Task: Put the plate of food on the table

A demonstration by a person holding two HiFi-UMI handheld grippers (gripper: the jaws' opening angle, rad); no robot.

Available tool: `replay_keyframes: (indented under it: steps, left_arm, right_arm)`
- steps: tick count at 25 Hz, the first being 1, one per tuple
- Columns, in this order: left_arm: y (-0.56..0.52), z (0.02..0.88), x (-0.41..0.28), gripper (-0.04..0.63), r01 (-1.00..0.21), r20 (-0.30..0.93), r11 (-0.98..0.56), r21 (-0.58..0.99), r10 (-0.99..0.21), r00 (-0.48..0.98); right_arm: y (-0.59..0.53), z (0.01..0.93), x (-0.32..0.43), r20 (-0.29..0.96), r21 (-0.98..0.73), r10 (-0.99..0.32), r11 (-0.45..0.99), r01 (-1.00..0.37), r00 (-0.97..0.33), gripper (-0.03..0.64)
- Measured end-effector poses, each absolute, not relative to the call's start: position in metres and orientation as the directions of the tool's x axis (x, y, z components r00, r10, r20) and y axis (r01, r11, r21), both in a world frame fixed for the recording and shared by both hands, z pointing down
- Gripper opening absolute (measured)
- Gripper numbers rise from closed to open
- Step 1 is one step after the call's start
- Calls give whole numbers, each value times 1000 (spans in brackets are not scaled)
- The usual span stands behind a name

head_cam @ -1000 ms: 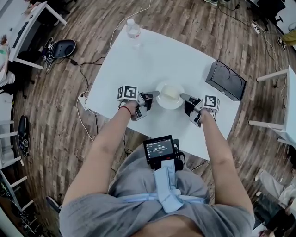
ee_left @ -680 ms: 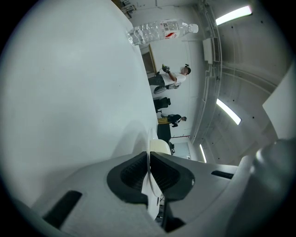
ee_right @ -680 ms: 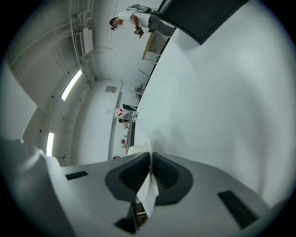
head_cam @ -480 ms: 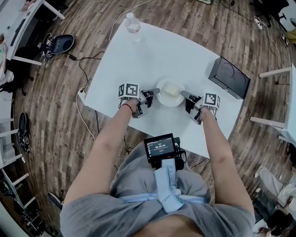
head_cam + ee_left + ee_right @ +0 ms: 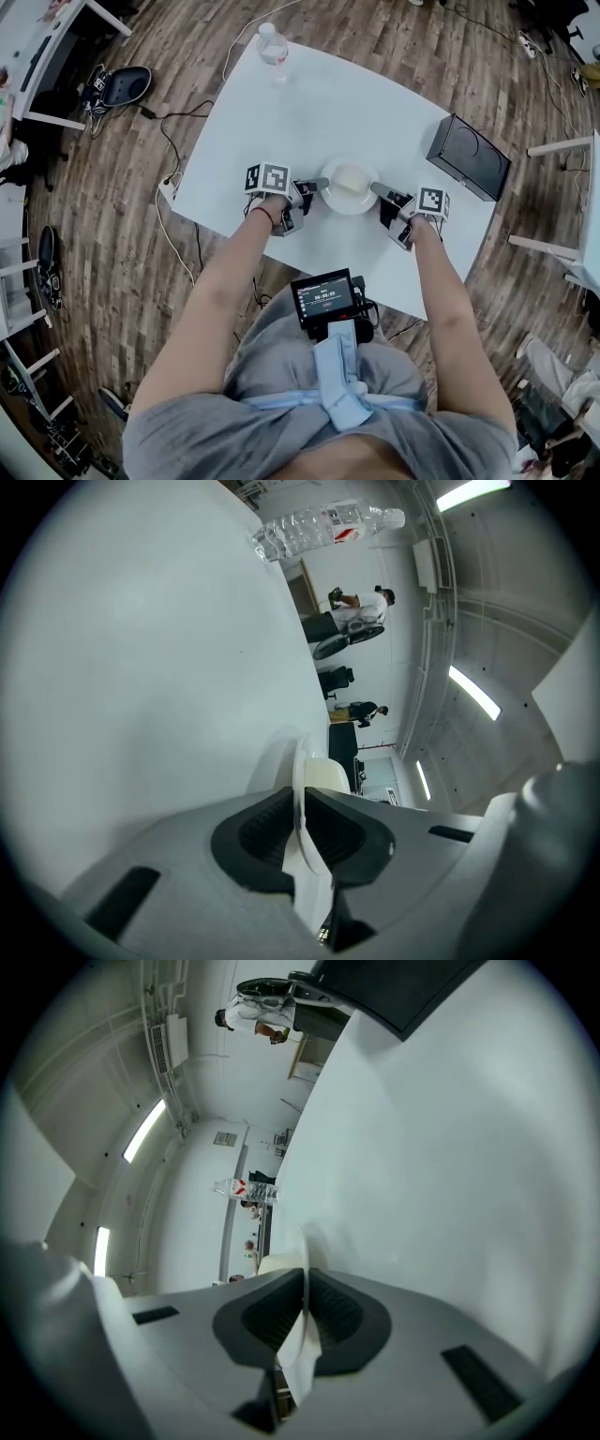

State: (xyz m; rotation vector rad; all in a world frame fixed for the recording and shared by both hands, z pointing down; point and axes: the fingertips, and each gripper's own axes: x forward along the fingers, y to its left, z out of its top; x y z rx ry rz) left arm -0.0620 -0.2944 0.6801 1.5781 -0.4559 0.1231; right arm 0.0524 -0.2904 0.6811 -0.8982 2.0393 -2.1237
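White table (image 5: 309, 103) with the plate (image 5: 349, 199) of food low over its near part, left gripper (image 5: 317, 184) and right gripper (image 5: 376, 188) clamped on opposite rims; release not yet done.

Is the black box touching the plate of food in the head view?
No, the black box sits apart from the plate, with bare table between them.

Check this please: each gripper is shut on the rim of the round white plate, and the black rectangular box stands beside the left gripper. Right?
No. The head view shows the black rectangular box beside the right gripper, not the left gripper; both are shut on the round white plate.
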Motion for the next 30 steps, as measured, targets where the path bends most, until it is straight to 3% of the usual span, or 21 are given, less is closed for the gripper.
replay_keyframes:
  steps: [30]
  left_arm:
    - [-271, 698, -83, 31, -553, 556, 66, 831, -35, 831]
  right_arm:
    - [-291, 682, 42, 376, -925, -409, -111, -364, -831, 37]
